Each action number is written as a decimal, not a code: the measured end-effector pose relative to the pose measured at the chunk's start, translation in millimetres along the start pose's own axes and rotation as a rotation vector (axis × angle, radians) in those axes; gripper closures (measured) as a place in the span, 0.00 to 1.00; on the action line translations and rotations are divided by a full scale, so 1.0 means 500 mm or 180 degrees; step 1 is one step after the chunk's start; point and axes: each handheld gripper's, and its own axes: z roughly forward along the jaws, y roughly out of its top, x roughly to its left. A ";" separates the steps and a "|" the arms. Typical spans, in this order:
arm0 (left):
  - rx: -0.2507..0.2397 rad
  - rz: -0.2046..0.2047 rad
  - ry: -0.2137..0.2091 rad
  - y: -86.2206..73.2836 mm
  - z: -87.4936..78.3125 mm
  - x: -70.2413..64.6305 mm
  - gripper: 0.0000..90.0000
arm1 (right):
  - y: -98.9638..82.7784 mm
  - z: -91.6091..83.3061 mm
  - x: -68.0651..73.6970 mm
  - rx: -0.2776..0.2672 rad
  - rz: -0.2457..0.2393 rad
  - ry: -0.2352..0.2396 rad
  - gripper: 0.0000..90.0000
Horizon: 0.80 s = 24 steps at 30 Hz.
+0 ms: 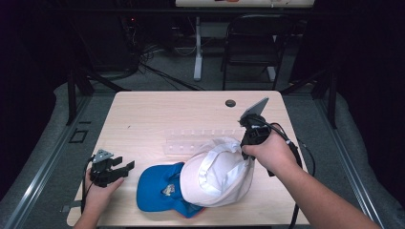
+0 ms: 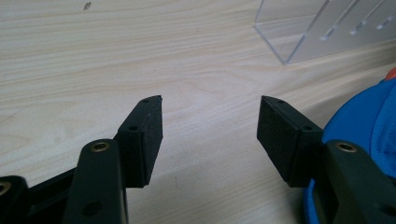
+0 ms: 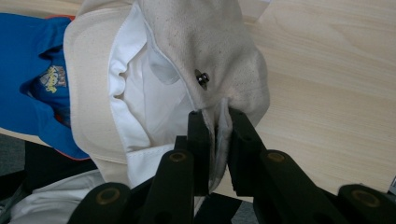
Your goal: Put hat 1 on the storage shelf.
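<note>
1. Clamping the white cap (image 3: 187, 51) by its edge, the right gripper (image 3: 218, 128) has fabric pinched between its jaws.
2. The white cap overlaps the blue cap (image 1: 160, 188).
3. Left of the blue cap, the left gripper (image 2: 210, 128) stands apart, empty.

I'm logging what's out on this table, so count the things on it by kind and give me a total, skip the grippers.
Caps: 2, a white cap and a blue cap
Clear plastic racks: 1, the clear rack
Total: 3
</note>
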 end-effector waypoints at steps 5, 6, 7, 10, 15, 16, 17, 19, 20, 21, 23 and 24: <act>0.0009 -0.0002 0.0003 0.000 0.000 0.001 0.46 | 0.006 -0.024 0.015 -0.0020 -0.0069 -0.0056 0.90; 0.0012 -0.0001 0.0002 0.000 0.000 0.001 0.46 | 0.008 -0.032 0.021 -0.0029 -0.0078 -0.0056 0.90; 0.0011 -0.0001 0.0003 0.000 0.000 0.001 0.46 | 0.008 -0.032 0.021 -0.0029 -0.0078 -0.0056 0.90; 0.0010 0.0002 0.0004 0.000 0.000 0.001 0.46 | 0.010 -0.046 0.027 -0.0024 -0.0114 -0.0074 0.90; 0.0012 0.0003 0.0002 0.000 0.000 0.001 0.46 | 0.011 -0.055 0.026 -0.0032 -0.0104 -0.0013 0.90; 0.0012 0.0004 0.0003 0.000 0.000 0.001 0.46 | 0.011 -0.056 0.026 -0.0014 -0.0098 -0.0007 0.90; 0.0013 0.0003 0.0003 0.000 0.000 0.001 0.46 | 0.011 -0.057 0.026 -0.0007 -0.0081 0.0012 0.90; 0.0003 0.0004 0.0000 0.000 0.000 0.001 0.46 | 0.010 -0.059 0.026 0.0008 -0.0092 0.0026 0.90; 0.0004 0.0004 0.0000 0.000 0.000 0.000 0.46 | 0.009 -0.060 0.026 -0.0010 -0.0068 0.0041 0.90; 0.0004 0.0004 0.0000 0.000 0.000 0.000 0.46 | 0.009 -0.060 0.026 -0.0010 -0.0068 0.0041 0.90; 0.0005 0.0005 0.0002 0.000 0.000 0.000 0.46 | 0.009 -0.064 0.026 -0.0025 -0.0069 0.0058 0.90; 0.0003 0.0006 0.0002 0.000 0.000 0.000 0.46 | 0.009 -0.069 0.026 -0.0019 -0.0069 0.0098 0.90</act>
